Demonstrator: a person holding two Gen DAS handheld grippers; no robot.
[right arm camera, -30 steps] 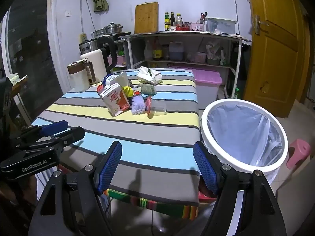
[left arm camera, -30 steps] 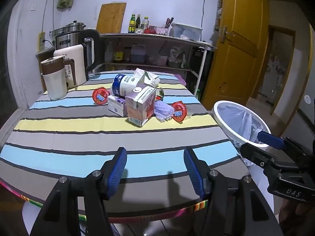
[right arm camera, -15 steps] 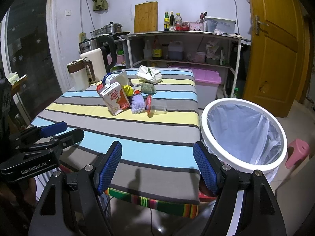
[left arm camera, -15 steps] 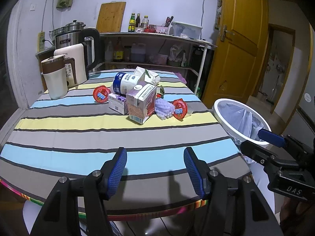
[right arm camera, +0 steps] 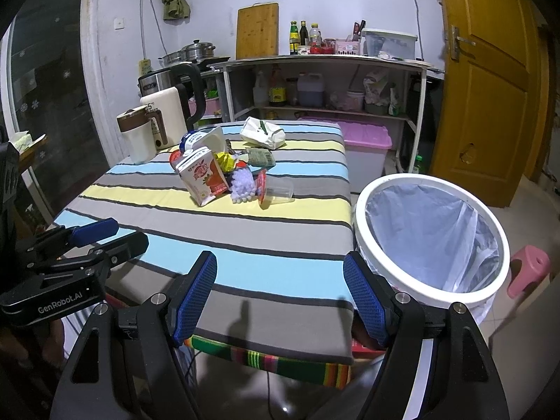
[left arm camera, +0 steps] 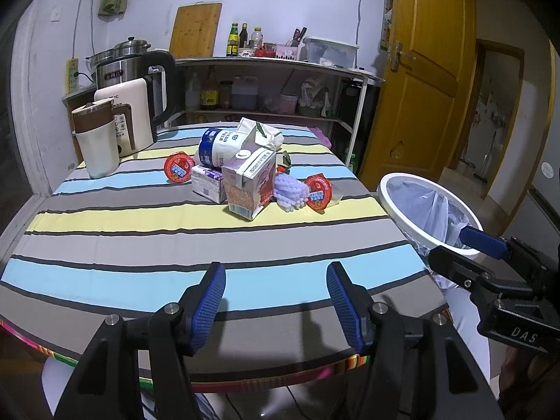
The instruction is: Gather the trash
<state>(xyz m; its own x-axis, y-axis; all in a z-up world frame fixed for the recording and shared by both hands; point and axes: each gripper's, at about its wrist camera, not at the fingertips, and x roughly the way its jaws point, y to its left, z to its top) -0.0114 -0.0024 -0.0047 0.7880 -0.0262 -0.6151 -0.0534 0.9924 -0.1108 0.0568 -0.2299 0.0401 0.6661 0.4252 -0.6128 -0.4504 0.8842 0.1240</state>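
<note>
Trash pile (left arm camera: pixel 245 175) sits mid-worktop (left arm camera: pixel 140 241) at twelve o'clock from the released, empty left gripper (left arm camera: pixel 274 299), eleven o'clock from the equally spread right gripper (right arm camera: pixel 280 295), bin (right arm camera: pixel 432 241) at two o'clock.

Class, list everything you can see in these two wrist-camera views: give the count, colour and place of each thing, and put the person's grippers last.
Milk carton: one, pink-white, table centre.
Foam net: one, lilac, right of carton.
Jelly cups: two, red lids, flanking the pile.
Paper roll: one, white-blue, behind carton.
Small box: one, purple-white, left of carton.
Crumpled bag: one, white, farther back.
Trash bin: one, white, right of table.
Table: one, striped cloth.
Kettles: several, left rear.
Left gripper: open.
Right gripper: open.
</note>
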